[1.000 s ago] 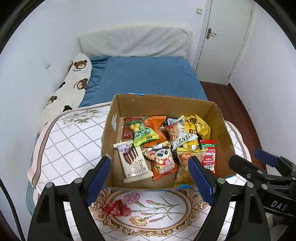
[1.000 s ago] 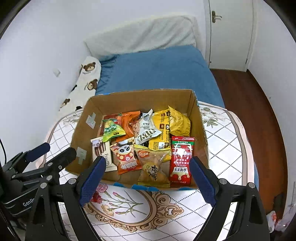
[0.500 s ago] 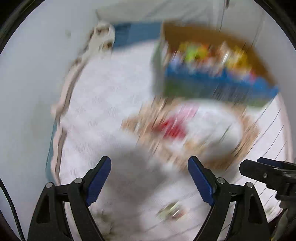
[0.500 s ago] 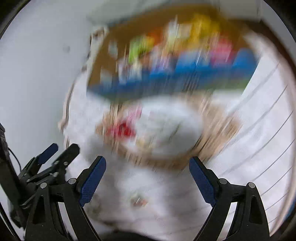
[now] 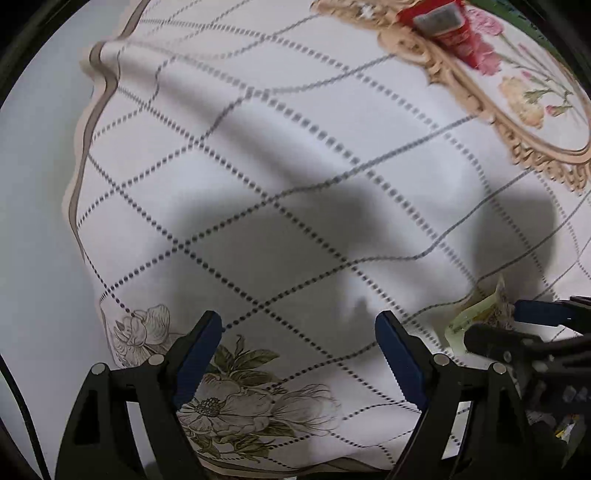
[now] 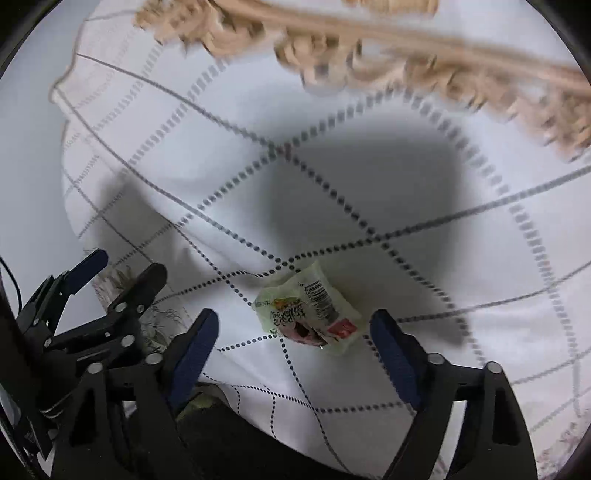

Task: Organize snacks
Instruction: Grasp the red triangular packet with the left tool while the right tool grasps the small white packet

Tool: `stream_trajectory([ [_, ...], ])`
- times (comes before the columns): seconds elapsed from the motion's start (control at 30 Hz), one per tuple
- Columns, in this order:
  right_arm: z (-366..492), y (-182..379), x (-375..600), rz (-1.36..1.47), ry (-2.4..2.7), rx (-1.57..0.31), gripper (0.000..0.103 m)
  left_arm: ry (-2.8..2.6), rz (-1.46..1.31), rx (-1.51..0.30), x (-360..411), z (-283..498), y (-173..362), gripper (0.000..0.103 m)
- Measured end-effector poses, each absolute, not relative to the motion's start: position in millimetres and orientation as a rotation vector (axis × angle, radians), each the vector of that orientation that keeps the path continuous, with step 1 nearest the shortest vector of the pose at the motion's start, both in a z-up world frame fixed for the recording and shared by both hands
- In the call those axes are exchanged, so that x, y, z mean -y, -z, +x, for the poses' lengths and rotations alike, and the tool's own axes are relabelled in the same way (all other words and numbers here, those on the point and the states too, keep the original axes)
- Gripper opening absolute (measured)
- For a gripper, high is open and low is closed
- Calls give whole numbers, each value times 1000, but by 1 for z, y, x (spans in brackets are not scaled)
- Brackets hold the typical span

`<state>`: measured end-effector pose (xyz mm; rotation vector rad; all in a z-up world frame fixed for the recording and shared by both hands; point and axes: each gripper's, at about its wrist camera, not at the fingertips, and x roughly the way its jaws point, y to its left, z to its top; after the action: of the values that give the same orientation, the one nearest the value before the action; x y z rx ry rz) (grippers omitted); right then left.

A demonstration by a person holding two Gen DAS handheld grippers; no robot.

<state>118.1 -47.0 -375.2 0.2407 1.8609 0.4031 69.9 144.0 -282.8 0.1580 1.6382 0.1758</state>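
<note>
Both views had swung down from the filled cardboard box to the white quilted cloth with dotted diamond lines (image 6: 369,110) covering the surface. Right tongs (image 6: 291,328) were spread wide, hovering over a small pale-green plastic snack packet with a barcode (image 6: 308,308) lying flat between the blue pads (image 6: 393,350), not touched yet. Left tongs (image 5: 297,341) were also apart, empty, just beside. A red packet (image 5: 448,31) lay farther off by the floral medallion. Best approach, I'd judge: lower straight, centre the packet, pinch its crinkled body without snagging cloth.
</note>
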Motion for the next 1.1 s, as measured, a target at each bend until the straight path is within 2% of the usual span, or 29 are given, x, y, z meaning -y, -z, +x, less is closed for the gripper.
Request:
stream_trajectory([
  [0.07, 114, 384, 41, 192, -395, -1855, 63, -179, 150, -1646, -148, 68, 285, 85],
  [0.23, 105, 377, 36, 126, -389, -1776, 52, -160, 91, -1632, -152, 73, 277, 85],
  [0.57, 149, 323, 142, 332, -158, -1548, 52, 14, 28, -1467, -105, 160, 223, 85],
  [0.8, 185, 303, 207, 506, -23, -1423, 52, 65, -408, -1551, -105, 224, 259, 85],
  [0.93, 205, 301, 212, 492, -12, -1421, 55, 36, -467, -1530, -109, 237, 269, 85],
  [0.97, 208, 301, 212, 488, -9, -1421, 58, 33, -474, -1517, -108, 240, 267, 82],
  [1.03, 215, 304, 212, 482, -3, -1432, 58, 28, -465, -1491, -108, 250, 266, 68],
  [1.07, 237, 303, 218, 489, -3, -1437, 59, 24, -442, -1489, -110, 254, 274, 58],
  [1.1, 244, 301, 216, 493, -3, -1442, 59, 28, -419, -1486, -105, 254, 275, 54],
])
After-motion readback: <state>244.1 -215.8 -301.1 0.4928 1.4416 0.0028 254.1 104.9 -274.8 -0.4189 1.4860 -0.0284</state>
